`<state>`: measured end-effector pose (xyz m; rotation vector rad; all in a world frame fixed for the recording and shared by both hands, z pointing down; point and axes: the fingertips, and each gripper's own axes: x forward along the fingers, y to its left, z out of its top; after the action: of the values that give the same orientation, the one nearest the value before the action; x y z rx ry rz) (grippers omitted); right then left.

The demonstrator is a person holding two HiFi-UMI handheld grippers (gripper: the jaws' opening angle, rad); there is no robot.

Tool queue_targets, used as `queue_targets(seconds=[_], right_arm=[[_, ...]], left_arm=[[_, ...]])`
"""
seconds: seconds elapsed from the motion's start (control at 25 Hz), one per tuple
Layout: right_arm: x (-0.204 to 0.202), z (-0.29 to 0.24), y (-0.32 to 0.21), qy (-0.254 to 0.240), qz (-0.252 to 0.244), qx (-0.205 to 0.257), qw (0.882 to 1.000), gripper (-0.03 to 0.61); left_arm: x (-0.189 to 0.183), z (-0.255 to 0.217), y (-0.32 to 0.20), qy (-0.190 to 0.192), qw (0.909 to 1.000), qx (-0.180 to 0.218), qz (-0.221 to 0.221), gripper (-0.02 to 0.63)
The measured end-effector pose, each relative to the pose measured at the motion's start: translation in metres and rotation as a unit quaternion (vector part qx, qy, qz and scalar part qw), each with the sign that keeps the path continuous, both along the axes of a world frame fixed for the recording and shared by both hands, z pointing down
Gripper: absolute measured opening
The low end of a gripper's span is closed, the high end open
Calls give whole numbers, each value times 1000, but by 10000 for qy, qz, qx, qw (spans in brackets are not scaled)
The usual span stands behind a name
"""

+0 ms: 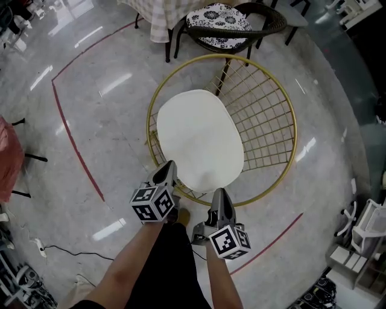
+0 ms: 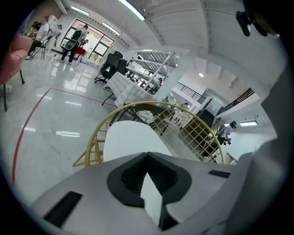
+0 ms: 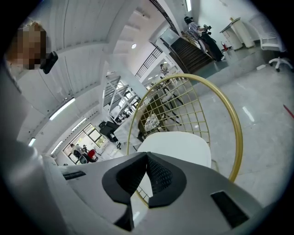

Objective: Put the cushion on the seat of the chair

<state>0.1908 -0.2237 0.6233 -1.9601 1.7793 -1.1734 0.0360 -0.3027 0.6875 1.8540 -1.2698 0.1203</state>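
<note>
A white oval cushion [image 1: 199,142] lies on the seat of the round gold wire chair [image 1: 289,114], right in front of me. Both grippers hover at the cushion's near edge, above the chair's front rim. My left gripper [image 1: 169,166] is by the near left edge, jaws shut with nothing between them. My right gripper [image 1: 220,194] sits a little nearer and to the right, also shut and empty. The left gripper view has the left gripper [image 2: 147,153] pointing over the cushion [image 2: 128,140] and the gold rim [image 2: 98,131]. Past my right gripper [image 3: 147,155], its own view shows the cushion [image 3: 177,147] and rim [image 3: 234,133].
Behind the gold chair stands a dark chair with a black-and-white patterned cushion [image 1: 218,23], next to a table with a checked cloth [image 1: 160,15]. A pink seat [image 1: 7,160] is at the left edge, a white office chair [image 1: 368,226] at right. A cable [image 1: 66,250] lies on the floor.
</note>
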Motion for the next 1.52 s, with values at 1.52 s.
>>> queue_targets(seconds=[1.52], right_arm=[[-25, -207, 12, 409, -205, 1324, 9901, 5]], left_arm=[[-14, -236, 64, 686, 9821, 1332, 1141, 14]])
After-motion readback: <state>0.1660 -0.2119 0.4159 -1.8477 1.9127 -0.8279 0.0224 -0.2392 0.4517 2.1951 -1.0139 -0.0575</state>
